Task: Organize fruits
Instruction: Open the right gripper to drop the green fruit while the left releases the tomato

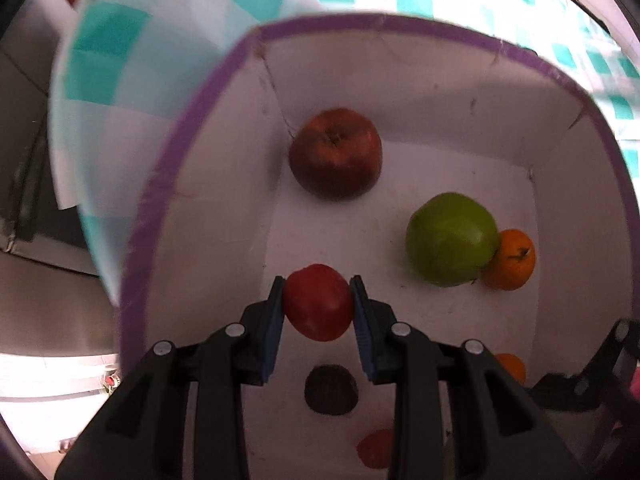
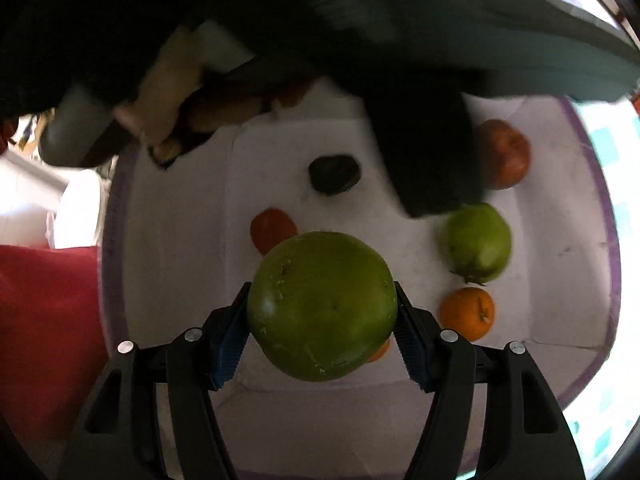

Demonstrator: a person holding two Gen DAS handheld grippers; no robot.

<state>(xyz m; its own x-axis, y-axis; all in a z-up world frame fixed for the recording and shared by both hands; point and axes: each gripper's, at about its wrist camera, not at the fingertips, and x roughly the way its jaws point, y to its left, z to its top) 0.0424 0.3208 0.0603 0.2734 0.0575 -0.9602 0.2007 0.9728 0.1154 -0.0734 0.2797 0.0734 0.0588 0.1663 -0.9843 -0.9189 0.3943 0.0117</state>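
Observation:
My left gripper [image 1: 318, 294] is shut on a small red fruit [image 1: 318, 304] and holds it above the floor of a white box with a purple rim [image 1: 192, 128]. My right gripper [image 2: 322, 304] is shut on a large green fruit [image 2: 322, 306] over the same box [image 2: 610, 232]. In the box lie a red apple [image 1: 336, 152], a green fruit [image 1: 450, 240], an orange [image 1: 514, 260], a dark fruit [image 1: 331, 390] and a small red fruit [image 1: 376, 448]. The right wrist view shows them too: the apple [image 2: 506, 154], the green fruit [image 2: 476, 242], the orange [image 2: 468, 314], the dark fruit [image 2: 334, 174], the small red fruit [image 2: 272, 230].
The box stands on a white and teal checked cloth [image 1: 120, 60]. A second orange [image 1: 512, 366] lies half hidden behind my left fingers. A dark sleeve and hand [image 2: 424, 140] reach over the box's far side. A red cloth [image 2: 44, 320] lies left of the box.

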